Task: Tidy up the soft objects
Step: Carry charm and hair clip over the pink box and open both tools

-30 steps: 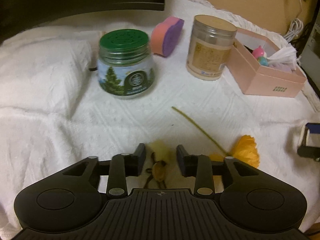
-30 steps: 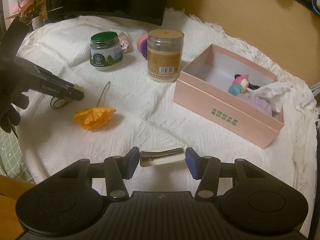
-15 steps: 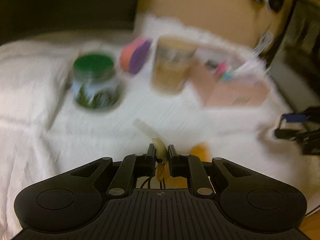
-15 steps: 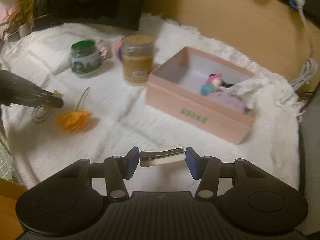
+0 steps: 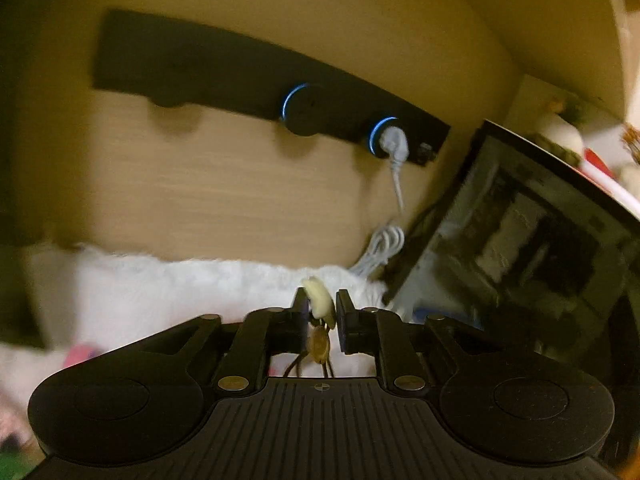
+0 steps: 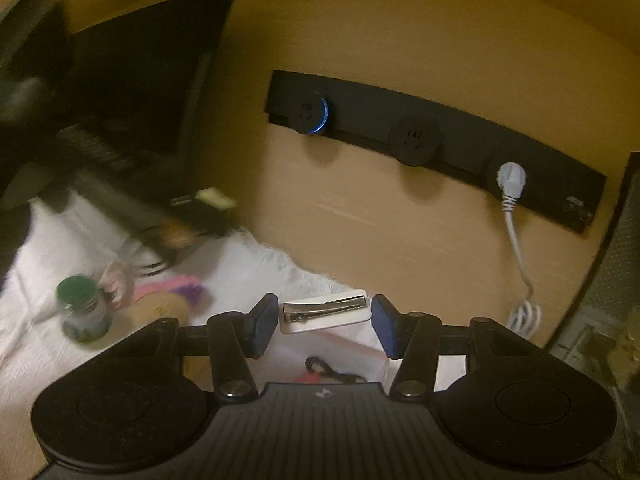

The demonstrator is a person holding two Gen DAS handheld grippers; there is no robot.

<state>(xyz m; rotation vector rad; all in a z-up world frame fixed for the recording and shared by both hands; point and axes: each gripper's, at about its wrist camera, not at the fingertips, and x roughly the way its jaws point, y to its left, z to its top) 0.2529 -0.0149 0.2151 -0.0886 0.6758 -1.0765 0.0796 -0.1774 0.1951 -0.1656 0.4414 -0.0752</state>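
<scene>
left gripper (image 5: 322,319), jaws just eased, held small pale-yellow hair tie with brown charm (image 5: 319,303) aloft | right gripper (image 6: 324,324), jaws just widening, white card with metal hair clip (image 6: 325,310) loose between, over pink box | neither boxed yet; more remained

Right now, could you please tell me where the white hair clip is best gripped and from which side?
Grip the white hair clip by its two short ends, coming straight on as the right gripper does. It lies crosswise between the jaws, which have just been opening, so each blunt end faces a pad across a small gap.
</scene>
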